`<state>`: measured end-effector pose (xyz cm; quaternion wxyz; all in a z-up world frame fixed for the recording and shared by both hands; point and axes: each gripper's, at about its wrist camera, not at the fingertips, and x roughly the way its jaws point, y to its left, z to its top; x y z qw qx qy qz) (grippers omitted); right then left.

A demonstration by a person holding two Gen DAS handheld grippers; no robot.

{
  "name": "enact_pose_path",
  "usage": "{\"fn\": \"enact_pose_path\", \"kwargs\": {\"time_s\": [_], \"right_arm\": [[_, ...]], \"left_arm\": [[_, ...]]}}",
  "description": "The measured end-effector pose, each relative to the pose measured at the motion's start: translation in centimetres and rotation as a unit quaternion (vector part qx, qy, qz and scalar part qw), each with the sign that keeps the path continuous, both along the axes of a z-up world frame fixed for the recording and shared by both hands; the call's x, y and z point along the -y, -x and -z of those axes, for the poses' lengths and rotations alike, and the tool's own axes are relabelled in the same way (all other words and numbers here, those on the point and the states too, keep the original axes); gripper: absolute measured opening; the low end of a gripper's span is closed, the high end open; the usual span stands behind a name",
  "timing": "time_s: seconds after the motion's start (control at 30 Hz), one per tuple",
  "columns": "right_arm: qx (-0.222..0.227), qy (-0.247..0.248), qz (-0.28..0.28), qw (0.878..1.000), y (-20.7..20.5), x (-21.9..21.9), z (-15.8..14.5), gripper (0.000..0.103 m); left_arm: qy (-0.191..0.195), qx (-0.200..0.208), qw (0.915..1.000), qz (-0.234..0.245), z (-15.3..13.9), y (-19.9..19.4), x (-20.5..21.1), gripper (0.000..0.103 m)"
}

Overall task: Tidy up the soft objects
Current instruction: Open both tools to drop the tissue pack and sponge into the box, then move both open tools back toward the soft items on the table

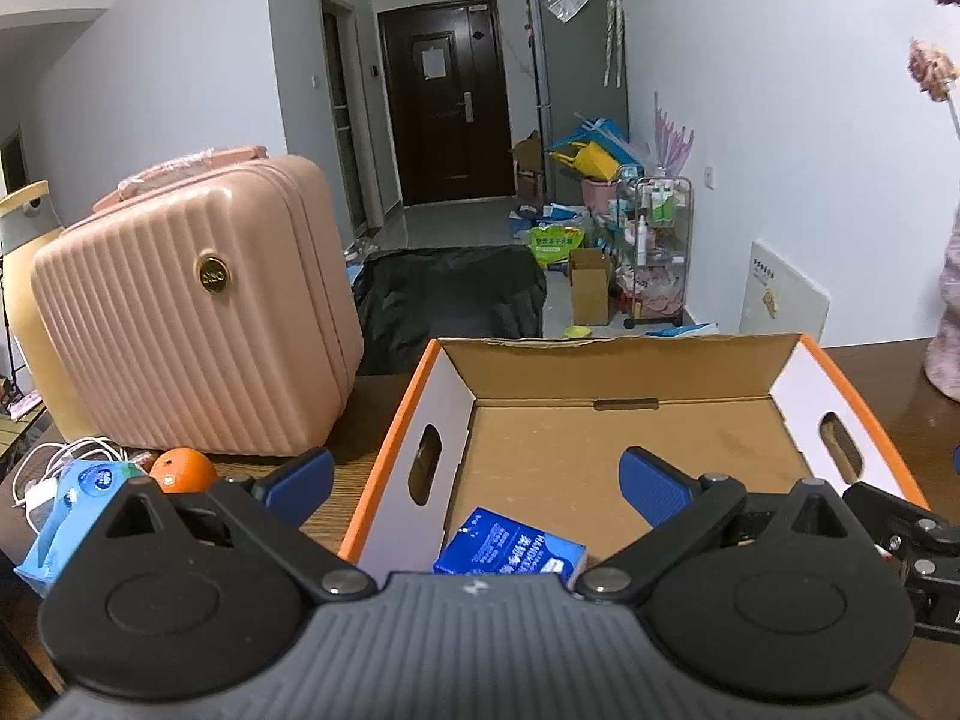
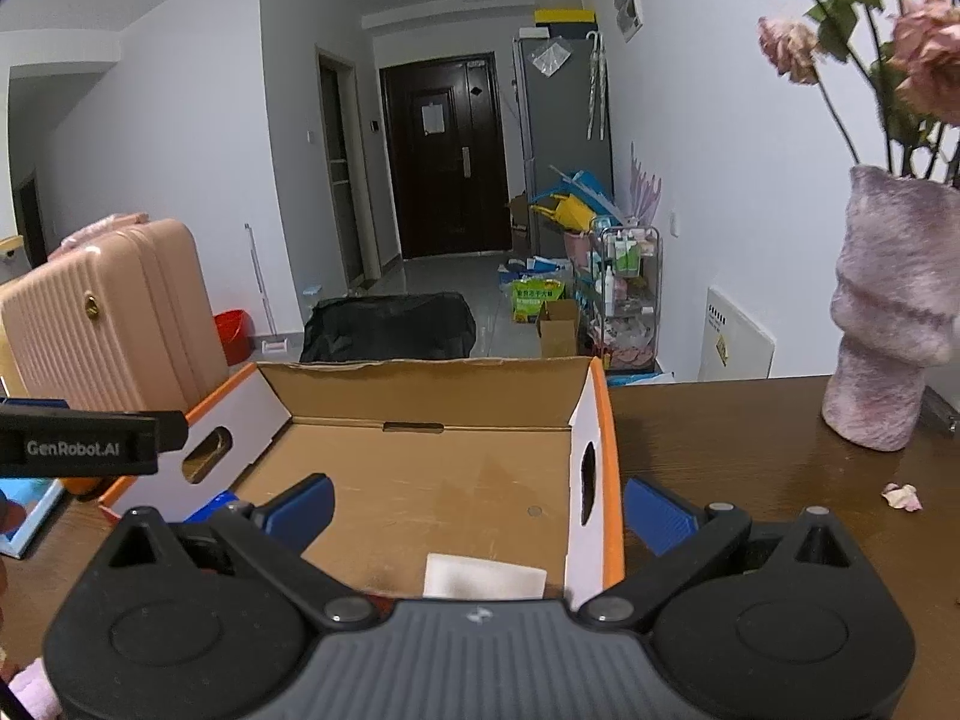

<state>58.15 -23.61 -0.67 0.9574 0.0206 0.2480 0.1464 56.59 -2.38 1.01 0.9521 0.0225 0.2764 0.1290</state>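
Note:
An open cardboard box with orange rims [image 1: 600, 360] [image 2: 420, 375] stands on the wooden table. A blue tissue pack [image 1: 510, 552] lies at its near left corner; a white soft pad [image 2: 483, 579] lies at its near right. My left gripper [image 1: 477, 480] is open and empty over the box's left wall. My right gripper [image 2: 477, 507] is open and empty over the box's right wall. A blue wipes packet [image 1: 72, 504] lies on the table to the left. A bit of pink soft cloth [image 2: 30, 687] shows at the lower left corner of the right wrist view.
A pink hard case [image 1: 198, 312] [image 2: 102, 324] stands left of the box, with an orange [image 1: 183, 469] and white cables [image 1: 42, 468] before it. A pink vase of dried roses [image 2: 888, 312] stands at the right. A fallen petal [image 2: 902, 495] lies nearby.

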Motion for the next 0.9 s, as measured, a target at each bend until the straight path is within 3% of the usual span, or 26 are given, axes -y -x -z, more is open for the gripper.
{"fn": "enact_pose_path", "kwargs": {"time_s": [0.9], "right_arm": [[0.040,-0.006,-0.002,0.999,13.9,0.1,-2.1,0.103]], "left_arm": [[0.054,0.023,0.9977,0.035,-2.4,14.5,-1.0,0.103]]}}
